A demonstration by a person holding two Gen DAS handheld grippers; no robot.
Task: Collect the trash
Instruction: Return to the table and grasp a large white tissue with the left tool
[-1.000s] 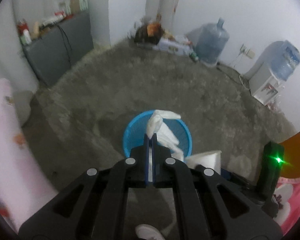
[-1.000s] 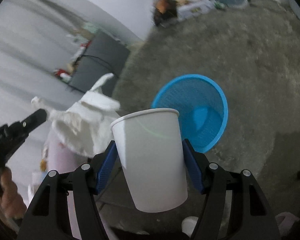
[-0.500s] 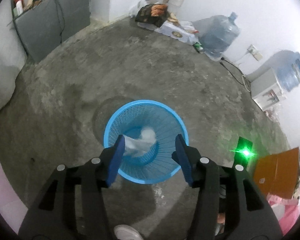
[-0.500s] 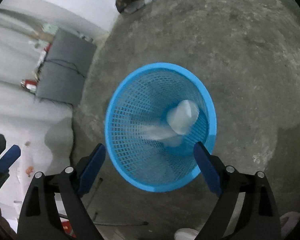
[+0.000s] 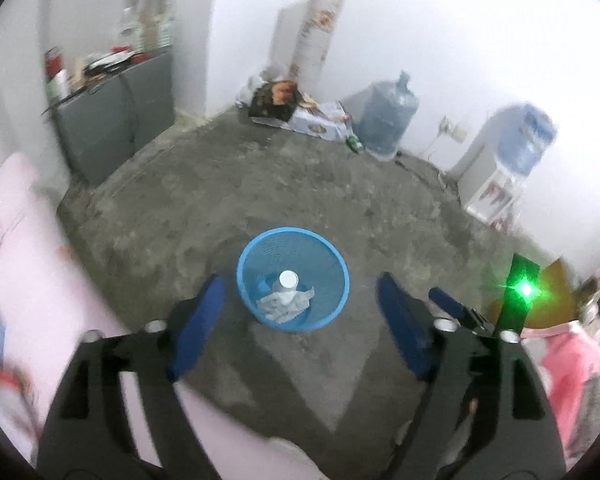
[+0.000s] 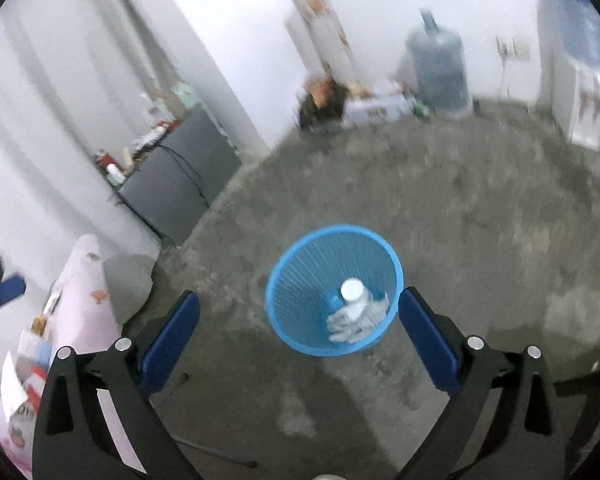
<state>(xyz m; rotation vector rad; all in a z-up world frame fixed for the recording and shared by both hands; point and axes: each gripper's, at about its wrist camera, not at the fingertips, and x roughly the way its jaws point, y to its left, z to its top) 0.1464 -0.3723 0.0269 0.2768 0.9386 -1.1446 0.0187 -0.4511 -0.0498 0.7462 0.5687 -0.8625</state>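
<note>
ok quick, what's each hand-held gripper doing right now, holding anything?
Left hand-held gripper: open, empty; its jaws have just been opening.
Right hand-held gripper: open, empty; jaws just been opening. The cup and tissue lie in the bin.

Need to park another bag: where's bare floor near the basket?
Bare concrete rings the blue basket, widest toward the water jug and dispenser. Crowded: boxes in the far corner, grey cabinet, pink bedding.
</note>
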